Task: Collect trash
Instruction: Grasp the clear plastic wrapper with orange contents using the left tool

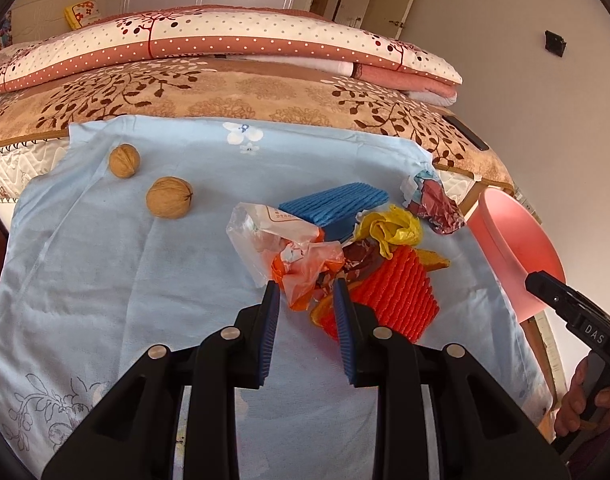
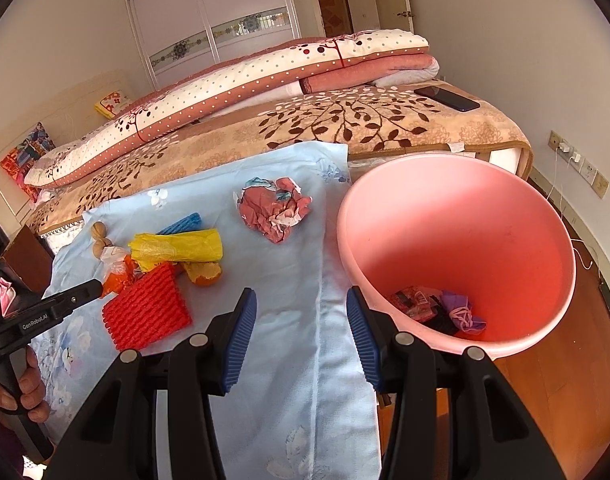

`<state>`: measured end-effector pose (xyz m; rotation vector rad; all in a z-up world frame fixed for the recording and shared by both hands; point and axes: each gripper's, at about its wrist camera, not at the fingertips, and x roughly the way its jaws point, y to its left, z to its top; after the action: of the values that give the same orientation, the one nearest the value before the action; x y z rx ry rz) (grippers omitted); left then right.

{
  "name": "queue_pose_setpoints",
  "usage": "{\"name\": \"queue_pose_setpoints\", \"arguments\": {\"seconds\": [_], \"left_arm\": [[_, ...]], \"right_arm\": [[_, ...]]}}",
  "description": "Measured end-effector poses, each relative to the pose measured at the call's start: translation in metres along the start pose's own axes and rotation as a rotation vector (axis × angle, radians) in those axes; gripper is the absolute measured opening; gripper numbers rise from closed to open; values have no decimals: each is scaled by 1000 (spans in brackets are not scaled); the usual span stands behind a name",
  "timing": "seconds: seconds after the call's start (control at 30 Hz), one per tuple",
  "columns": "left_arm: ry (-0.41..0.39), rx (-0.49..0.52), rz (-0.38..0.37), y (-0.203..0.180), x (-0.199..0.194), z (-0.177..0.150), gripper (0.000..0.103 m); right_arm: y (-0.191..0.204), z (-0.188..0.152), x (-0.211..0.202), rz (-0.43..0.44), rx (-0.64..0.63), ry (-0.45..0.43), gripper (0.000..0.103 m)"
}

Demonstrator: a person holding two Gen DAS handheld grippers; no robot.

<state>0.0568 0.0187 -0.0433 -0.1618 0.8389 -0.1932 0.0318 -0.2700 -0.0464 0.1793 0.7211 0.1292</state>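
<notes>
Evidently the trash is heaped together on the pale blue floral cloth (image 1: 105,280) spread over the bed so that it lies within reach of both tools and beside the bin. The left hand-held gripper (image 1: 305,294) has its blue ribbed pads parted, one on each side of the crumpled orange-and-clear plastic wrapper (image 1: 301,264); the jaws straddle the wrapper's near edge but do not appear to have pinched it, so the grasp looks not yet made. Just past the wrapper, at 1 o'clock from the fingertips, sit the yellow crumpled plastic bag (image 1: 389,228) and the red ribbed foam fruit net (image 1: 397,300), with a piece of orange peel (image 2: 203,274) showing at the heap's edge. The blue ribbed foam net (image 1: 333,204) lies at 12 o'clock, and the crumpled pink-red paper ball (image 2: 277,210) lies apart from the heap, nearer the bin. Two brown walnuts (image 1: 169,198) rest at 10 o'clock, well apart from the litter, probably because they are not trash.

The right hand-held gripper (image 2: 301,334) is wide open and holds nothing, hovering over bare cloth. The round pink plastic bin (image 2: 385,184) stands at its 1 o'clock, off the bed's edge, tilted in view so its mouth faces the tool; a few dark and purple scraps (image 2: 445,312) already lie at its bottom. That position suits a short carry from heap to bin.
</notes>
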Motion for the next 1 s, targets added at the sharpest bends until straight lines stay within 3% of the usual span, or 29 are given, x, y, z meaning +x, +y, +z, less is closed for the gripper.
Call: {"name": "queue_pose_setpoints", "arguments": {"seconds": [0.27, 0.6, 0.7, 0.83, 1.0], "left_arm": [[31, 53, 38, -3, 15, 2, 28], [11, 26, 36, 4, 16, 6, 27], [-2, 29, 27, 4, 13, 6, 14], [-36, 32, 16, 4, 3, 7, 11], [-73, 36, 4, 6, -11, 9, 11]], "right_arm": [[8, 1, 6, 6, -23, 13, 46], [23, 4, 12, 27, -59, 24, 46], [30, 6, 13, 41, -79, 28, 46], [42, 6, 18, 96, -92, 58, 47], [60, 3, 34, 212, -81, 134, 56]]}}
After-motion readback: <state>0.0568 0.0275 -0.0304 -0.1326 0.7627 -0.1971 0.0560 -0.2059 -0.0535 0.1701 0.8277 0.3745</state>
